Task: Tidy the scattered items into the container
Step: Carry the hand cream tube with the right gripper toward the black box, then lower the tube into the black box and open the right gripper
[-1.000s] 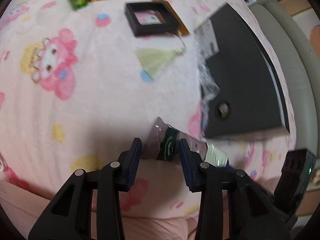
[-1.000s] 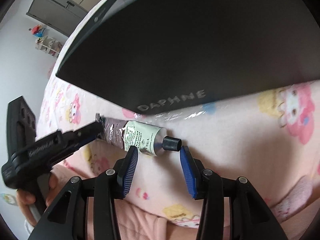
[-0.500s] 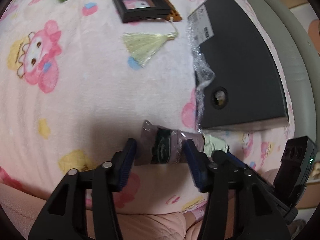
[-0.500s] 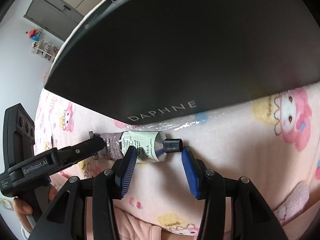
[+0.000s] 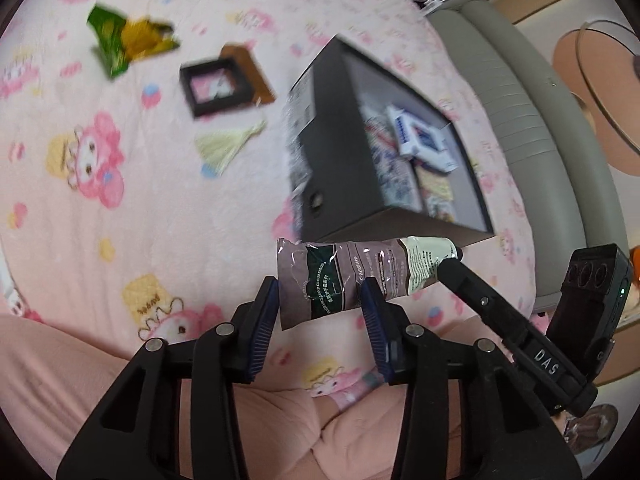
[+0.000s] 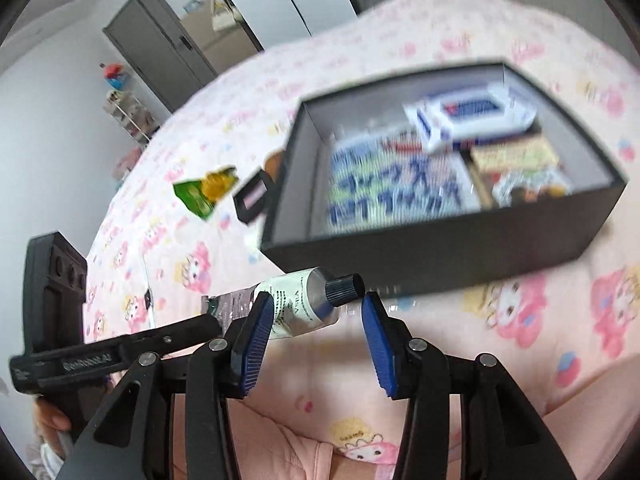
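Currently a mauve-and-cream hand-cream tube with a black cap [image 5: 360,276] is being held in the air near the black open cardboard box [image 6: 440,248], crimped end between the left gripper [image 5: 320,312] pads, cap end between the right gripper [image 6: 318,316] pads; whether either is clamped cannot be told. Several packets are already lying inside the box. A green-yellow snack wrapper [image 5: 124,40], a small black square frame [image 5: 212,86] and a pale tassel [image 5: 224,146] are still waiting far left on the pink blanket [image 5: 120,220].
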Motion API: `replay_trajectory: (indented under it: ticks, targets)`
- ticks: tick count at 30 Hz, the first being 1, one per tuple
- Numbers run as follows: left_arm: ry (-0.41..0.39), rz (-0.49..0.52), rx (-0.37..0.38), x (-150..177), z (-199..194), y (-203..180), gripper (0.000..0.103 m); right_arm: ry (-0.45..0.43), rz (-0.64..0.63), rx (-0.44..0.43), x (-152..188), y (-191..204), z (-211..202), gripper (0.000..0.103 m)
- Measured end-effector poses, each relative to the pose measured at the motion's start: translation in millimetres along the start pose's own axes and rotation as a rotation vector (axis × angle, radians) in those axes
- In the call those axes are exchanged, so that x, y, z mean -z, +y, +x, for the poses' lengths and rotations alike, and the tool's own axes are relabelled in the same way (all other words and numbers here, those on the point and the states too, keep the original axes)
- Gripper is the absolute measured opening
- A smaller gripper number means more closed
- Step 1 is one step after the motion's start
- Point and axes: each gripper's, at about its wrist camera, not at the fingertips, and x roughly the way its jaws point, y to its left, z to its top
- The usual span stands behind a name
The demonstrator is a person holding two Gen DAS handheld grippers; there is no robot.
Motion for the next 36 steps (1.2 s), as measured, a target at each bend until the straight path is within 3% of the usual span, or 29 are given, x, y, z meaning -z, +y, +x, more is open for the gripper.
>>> replay_trajectory:
  ticks: [2,3,6,10,12,19,29,32,36]
  targets:
    - [-0.013,0.003,0.012,-2.0,-9.8,-9.6,0.042,-0.022,-0.005,-0.023,-16.9,-2.7,-3.3,0.042]
    - [-0.017,0.008,0.02,-6.0,3.1,-15.1,0.042,-0.034,-0.007,-0.032,-23.5,-4.1,-4.1,0.042]
    - [-0.03,0.044,0.026,-29.1,15.7,-34.4,0.042,-0.055,-0.011,-0.03,-37.0,-42.9,-64.1,0.042]
    - [-0.03,0.101,0.029,-70.7,43.1,-62.7,0.042,-0.072,-0.039,-0.006,-69.5,-57.1,-52.4,0.041]
    - [-0.023,0.126,0.031,-88.0,57.0,-76.5,0.042,-0.072,-0.048,0.0,-81.8,-50.9,-24.8,0.04]
    - [0.05,0.143,0.003,-142.2,114.5,-103.7,0.042,-0.014,0.041,0.048,-122.8,-103.3,36.8,0.04]
    - [0.156,0.102,-0.039,-149.3,205.1,-116.1,0.042,0.04,0.12,0.191,-103.5,-149.1,56.5,0.04]
    - [0.167,0.088,-0.038,-148.0,213.9,-119.5,0.042,0.033,0.122,0.173,-102.7,-149.1,49.5,0.04]
    - [0.114,0.073,-0.03,-144.7,195.6,-119.3,0.042,-0.013,0.102,0.178,-100.6,-146.8,26.5,0.04]
